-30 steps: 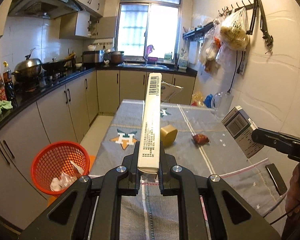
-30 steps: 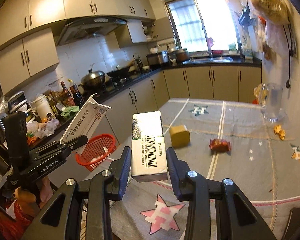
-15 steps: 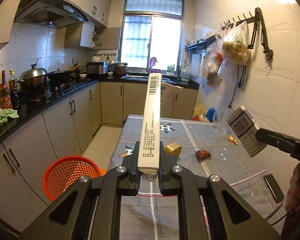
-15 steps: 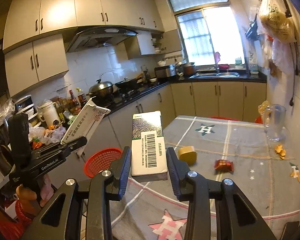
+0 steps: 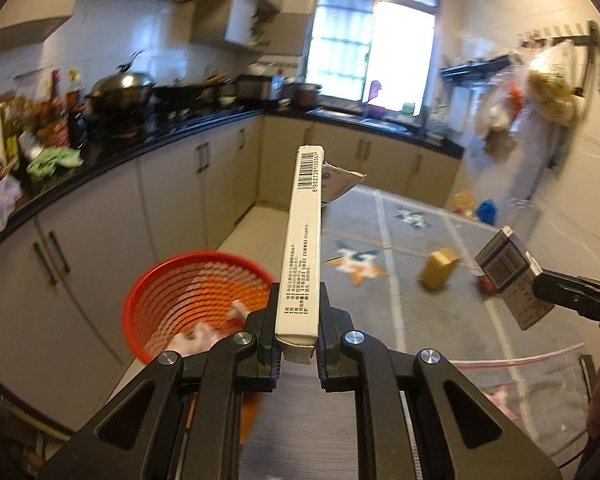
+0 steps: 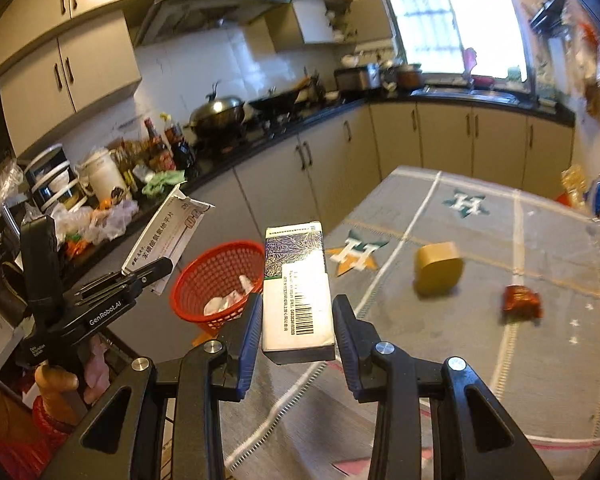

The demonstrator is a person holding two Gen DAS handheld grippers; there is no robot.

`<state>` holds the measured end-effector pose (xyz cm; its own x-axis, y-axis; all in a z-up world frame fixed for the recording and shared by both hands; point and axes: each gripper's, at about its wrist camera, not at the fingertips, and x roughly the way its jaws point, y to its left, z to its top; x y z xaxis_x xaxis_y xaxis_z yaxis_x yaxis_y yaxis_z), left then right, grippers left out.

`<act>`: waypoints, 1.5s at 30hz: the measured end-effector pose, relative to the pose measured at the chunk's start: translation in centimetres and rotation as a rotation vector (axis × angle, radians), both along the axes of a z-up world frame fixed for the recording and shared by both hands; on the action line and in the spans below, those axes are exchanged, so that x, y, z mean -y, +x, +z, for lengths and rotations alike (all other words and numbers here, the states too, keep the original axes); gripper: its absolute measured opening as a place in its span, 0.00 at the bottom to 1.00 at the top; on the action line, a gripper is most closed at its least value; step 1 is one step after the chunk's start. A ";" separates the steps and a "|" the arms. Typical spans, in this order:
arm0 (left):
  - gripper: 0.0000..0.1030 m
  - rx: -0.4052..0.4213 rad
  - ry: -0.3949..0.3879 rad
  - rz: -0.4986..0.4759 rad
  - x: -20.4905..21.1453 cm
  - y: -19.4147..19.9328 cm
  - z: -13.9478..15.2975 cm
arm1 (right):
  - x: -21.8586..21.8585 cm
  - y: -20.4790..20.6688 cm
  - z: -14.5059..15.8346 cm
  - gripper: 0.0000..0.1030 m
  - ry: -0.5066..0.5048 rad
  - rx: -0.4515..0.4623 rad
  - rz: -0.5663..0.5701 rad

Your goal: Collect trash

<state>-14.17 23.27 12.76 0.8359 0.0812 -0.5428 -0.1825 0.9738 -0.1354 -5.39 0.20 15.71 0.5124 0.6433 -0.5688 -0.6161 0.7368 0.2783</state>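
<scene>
On the tabletop (image 6: 480, 380), covered by a grey cloth with star prints, a yellow block (image 6: 438, 274) and a red wrapper (image 6: 521, 303) are seen lying apart from each other, both beyond the raised boxes. A black countertop (image 5: 112, 160) crowded with a wok (image 5: 122, 94), bottles (image 5: 74, 114) and a green rag (image 5: 54, 158) runs along beige cabinets (image 5: 172, 196) to a bright window (image 5: 374, 62). Plastic bags (image 5: 548, 88) are hung on the tiled wall at the right.

A red basket (image 5: 188, 300) is seen on the floor between the cabinets and the tabletop edge, with crumpled white scraps inside it. Nothing is seen standing between the basket and either box.

A long white box (image 5: 302, 240), edge-on with a barcode at its far end and a torn flap beside it, is clamped narrowly in the left hand-held gripper (image 5: 298, 340); the basket lies below and to the left of its fingers. A second white box with a green patterned top (image 6: 296, 286) is gripped by its sides in the right hand-held gripper (image 6: 298, 330), whose blue pads (image 6: 250, 332) are pressed against it; in that view the basket appears just left of the box, with the left hand-held gripper and its box further left above the floor.
</scene>
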 end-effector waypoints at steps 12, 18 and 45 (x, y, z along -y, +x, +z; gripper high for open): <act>0.12 -0.101 -0.083 0.139 -7.1 1.7 -5.5 | -9.9 3.8 -3.0 0.38 -0.073 -0.068 0.112; 0.12 -0.142 -0.096 0.165 -9.1 2.8 -7.2 | -13.6 5.2 -4.5 0.38 -0.095 -0.101 0.143; 0.20 -0.204 -0.123 0.204 -11.6 5.5 -9.9 | -21.4 9.0 -8.5 0.43 -0.093 -0.192 0.182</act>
<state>-8.71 34.82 2.81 0.6819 0.1591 -0.7139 -0.4079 0.8929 -0.1907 3.60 21.57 7.20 0.2704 0.6556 -0.7051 -0.6828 0.6469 0.3395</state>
